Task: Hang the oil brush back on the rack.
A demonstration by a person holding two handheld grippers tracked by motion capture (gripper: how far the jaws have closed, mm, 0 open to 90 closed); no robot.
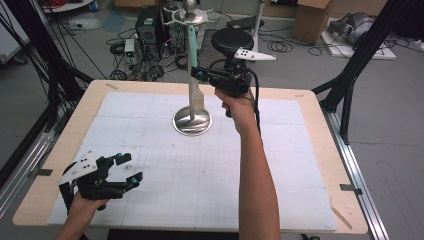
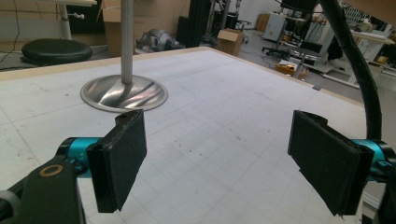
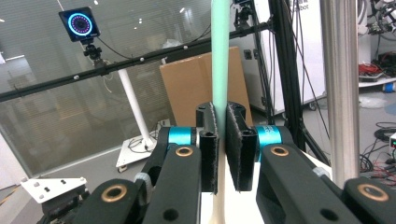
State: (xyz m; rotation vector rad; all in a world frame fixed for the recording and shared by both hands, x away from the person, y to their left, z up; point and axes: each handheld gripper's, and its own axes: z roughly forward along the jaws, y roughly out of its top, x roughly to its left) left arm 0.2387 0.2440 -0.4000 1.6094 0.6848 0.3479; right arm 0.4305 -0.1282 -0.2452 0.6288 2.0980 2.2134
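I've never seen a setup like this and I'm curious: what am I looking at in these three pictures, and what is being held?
There is no robot here: a person holds a hand-held grasping tool in each hand. The high view looks down on the table from above. The other two pictures come from small cameras riding on the tools, looking along their black jaws.

On the table stands a metal stand with a round base and an upright pole. The right tool is raised and shut on a mint-green spatula, its handle pinched between the pads beside the pole. The left tool is low near the table's front corner, jaws wide apart, holding nothing.
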